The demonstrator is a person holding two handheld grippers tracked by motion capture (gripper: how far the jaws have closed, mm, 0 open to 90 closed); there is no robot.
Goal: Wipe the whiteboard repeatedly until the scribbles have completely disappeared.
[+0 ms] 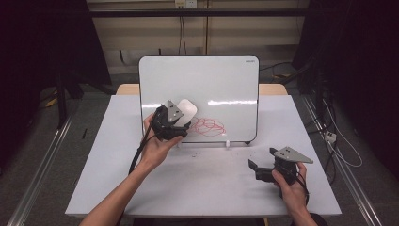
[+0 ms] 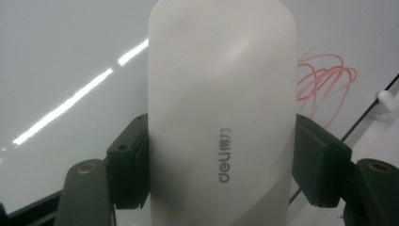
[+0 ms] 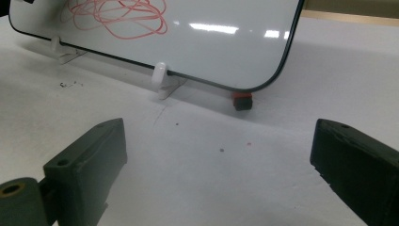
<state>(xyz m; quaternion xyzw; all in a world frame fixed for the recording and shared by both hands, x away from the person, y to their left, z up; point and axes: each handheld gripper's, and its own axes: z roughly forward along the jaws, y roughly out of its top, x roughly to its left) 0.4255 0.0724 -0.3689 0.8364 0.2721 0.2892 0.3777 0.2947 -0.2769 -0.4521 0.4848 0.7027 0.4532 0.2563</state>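
Between our left gripper's jaws sits the white whiteboard eraser, pinched at both sides; our right gripper's jaws stand spread.

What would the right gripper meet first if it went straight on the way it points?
Probably the whiteboard at its lower edge, near the white clip and a small red-and-black piece. The right gripper has open jaws and bare table ahead. Depth is unclear.

Grey print "deli", followed by two small characters too fine to make out, runs lengthwise along the white eraser. A small dark mark sits at the whiteboard's top right corner, too small to read.
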